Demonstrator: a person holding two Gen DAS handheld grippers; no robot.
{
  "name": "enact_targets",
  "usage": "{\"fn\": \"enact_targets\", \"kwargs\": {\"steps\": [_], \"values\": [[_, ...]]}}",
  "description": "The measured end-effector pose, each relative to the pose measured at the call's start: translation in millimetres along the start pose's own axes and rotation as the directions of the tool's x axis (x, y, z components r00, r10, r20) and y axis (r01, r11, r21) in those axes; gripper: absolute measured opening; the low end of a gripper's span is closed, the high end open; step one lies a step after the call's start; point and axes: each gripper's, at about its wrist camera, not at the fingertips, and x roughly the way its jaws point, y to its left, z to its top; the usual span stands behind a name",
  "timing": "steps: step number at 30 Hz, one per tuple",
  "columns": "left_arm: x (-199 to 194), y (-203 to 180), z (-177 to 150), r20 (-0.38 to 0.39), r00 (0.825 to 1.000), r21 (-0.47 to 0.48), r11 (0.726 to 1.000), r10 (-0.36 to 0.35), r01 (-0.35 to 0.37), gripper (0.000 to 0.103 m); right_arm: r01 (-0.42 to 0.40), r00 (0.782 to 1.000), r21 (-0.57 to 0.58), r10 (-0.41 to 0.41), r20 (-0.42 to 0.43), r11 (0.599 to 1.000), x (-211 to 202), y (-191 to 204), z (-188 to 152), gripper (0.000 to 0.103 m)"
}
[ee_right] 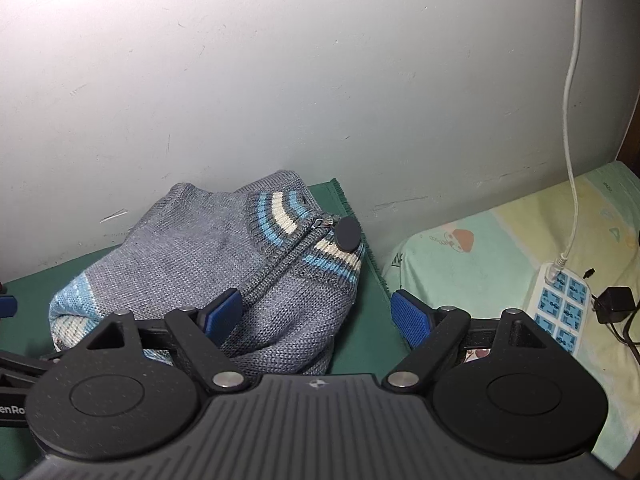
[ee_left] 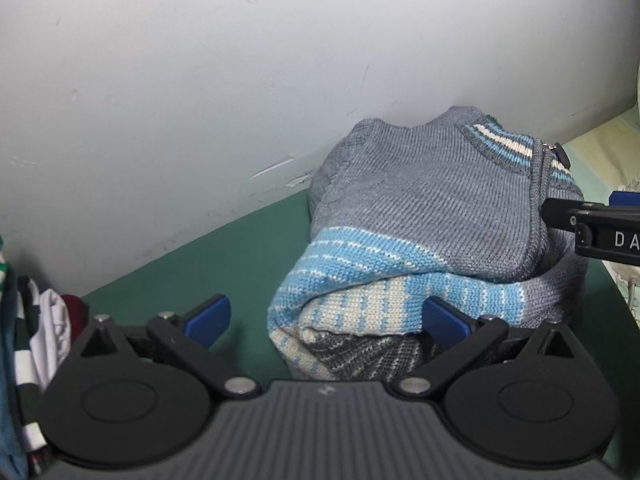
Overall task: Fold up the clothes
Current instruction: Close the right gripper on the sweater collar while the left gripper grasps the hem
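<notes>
A folded grey knit sweater [ee_left: 432,208] with blue and cream stripes and a zip collar lies on a green mat [ee_left: 224,256] against the white wall. My left gripper [ee_left: 326,318] is open at the sweater's near left edge, its right pad [ee_left: 444,316] touching the striped hem. The right gripper's black body [ee_left: 600,232] enters from the right edge. In the right wrist view the sweater [ee_right: 192,264] lies ahead and to the left, with a round black zip pull [ee_right: 347,233]. My right gripper [ee_right: 316,316] is open over its right side, nothing held.
A heap of other clothes [ee_left: 28,340] sits at the left. A pale patterned cloth [ee_right: 500,256] covers the surface to the right, with a power strip [ee_right: 560,304], a white cable [ee_right: 570,160] and a black adapter [ee_right: 614,304] on it. The wall is close behind.
</notes>
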Motion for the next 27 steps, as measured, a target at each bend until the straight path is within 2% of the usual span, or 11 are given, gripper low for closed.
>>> {"fn": "enact_targets", "kwargs": {"steps": [2,6,11,13,14,15,16,17,22,24,27], "values": [[11,6,1,-0.010,0.998,-0.033,0.998,-0.060,0.060,0.102,-0.011,1.000,0.024,0.011,-0.004,1.000,8,-2,0,0.083],[22,15,-7,0.022,0.990,-0.067,0.988,-0.140,0.141,0.103,-0.034,0.999,0.063,0.033,0.014,0.997,19,-5,-2,0.079],[26,22,-14,0.029,0.979,-0.111,0.973,-0.202,0.204,0.102,-0.063,0.996,0.017,0.062,0.061,0.998,19,7,-7,0.059],[23,20,-15,0.033,0.980,-0.101,0.974,-0.199,0.201,0.102,-0.070,0.995,-0.015,0.071,0.076,0.997,17,12,-8,0.043],[20,18,-15,0.043,0.980,-0.089,0.976,-0.196,0.199,0.102,-0.071,0.994,-0.024,0.073,0.082,0.997,15,14,-8,0.040],[18,16,-16,0.053,0.980,-0.076,0.977,-0.194,0.198,0.100,-0.071,0.993,-0.035,0.074,0.090,0.997,13,16,-9,0.034],[15,13,-16,0.062,0.979,-0.064,0.979,-0.192,0.196,0.092,-0.072,0.992,-0.047,0.076,0.099,0.996,11,18,-9,0.027],[12,12,-17,0.071,0.979,-0.056,0.979,-0.194,0.198,0.087,-0.069,0.991,-0.058,0.075,0.108,0.996,8,19,-10,0.025],[5,19,-15,0.078,0.971,-0.057,0.971,-0.226,0.231,0.083,-0.060,0.987,-0.082,0.072,0.140,0.995,2,15,-12,0.016],[0,24,-12,0.091,0.967,-0.041,0.969,-0.237,0.242,0.088,-0.059,0.987,-0.102,0.073,0.144,0.993,1,14,-13,0.016],[-2,24,-5,0.122,0.975,0.015,0.983,-0.184,0.184,0.095,-0.050,0.987,-0.131,0.069,0.144,0.990,3,14,-15,0.017]]}}
